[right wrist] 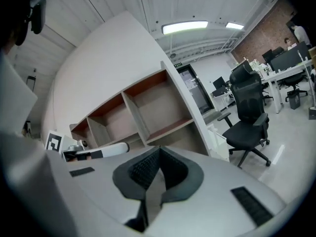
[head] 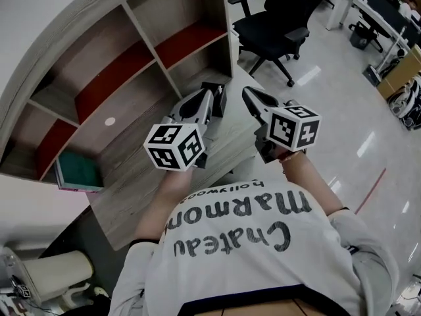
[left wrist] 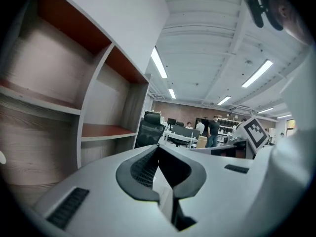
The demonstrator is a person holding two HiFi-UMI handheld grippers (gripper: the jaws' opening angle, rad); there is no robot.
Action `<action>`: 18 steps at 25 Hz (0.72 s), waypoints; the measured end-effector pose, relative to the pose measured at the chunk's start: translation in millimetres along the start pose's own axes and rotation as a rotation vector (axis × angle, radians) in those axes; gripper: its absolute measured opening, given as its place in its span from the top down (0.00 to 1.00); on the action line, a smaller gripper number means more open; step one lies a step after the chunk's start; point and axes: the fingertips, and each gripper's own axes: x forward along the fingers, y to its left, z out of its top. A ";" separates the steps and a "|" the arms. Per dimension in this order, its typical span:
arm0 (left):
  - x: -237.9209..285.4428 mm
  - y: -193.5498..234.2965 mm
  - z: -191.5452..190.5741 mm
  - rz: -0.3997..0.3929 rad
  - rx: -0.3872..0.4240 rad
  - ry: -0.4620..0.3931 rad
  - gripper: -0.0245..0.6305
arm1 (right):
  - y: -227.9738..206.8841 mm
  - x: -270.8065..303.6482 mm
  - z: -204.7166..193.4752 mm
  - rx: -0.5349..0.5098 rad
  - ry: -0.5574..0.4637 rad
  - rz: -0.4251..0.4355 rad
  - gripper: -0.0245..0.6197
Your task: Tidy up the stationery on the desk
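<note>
My left gripper (head: 216, 96) and right gripper (head: 250, 97) are held side by side in the air above the right end of the wooden desk (head: 131, 196), both pointing towards the shelf unit. In the left gripper view the left gripper (left wrist: 158, 148) has its jaws pressed together with nothing between them. The right gripper (right wrist: 159, 151) shows its jaws meeting at the tips, also empty. A teal book (head: 79, 171) lies on the desk at the far left, against the shelf's lower compartment. No other stationery is visible.
The shelf unit (head: 131, 51) with wood and red-lined compartments stands behind the desk. A black office chair (head: 276, 18) stands on the shiny floor to the right. A white object (head: 56, 275) sits at bottom left. People stand far off in the office (left wrist: 213, 130).
</note>
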 end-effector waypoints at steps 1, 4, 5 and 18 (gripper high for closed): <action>-8.0 -2.8 5.7 -0.010 0.003 -0.019 0.94 | 11.0 -1.1 3.1 -0.004 -0.023 0.019 0.95; -34.7 -13.6 24.4 -0.032 0.026 -0.079 0.94 | 45.4 -6.9 14.4 0.006 -0.111 0.094 0.95; -43.7 -17.0 30.0 -0.038 0.036 -0.095 0.94 | 55.5 -8.5 17.9 0.015 -0.135 0.115 0.95; -150.3 -20.6 20.6 0.025 0.060 -0.116 0.94 | 143.5 -26.4 -24.2 -0.100 -0.099 0.111 0.95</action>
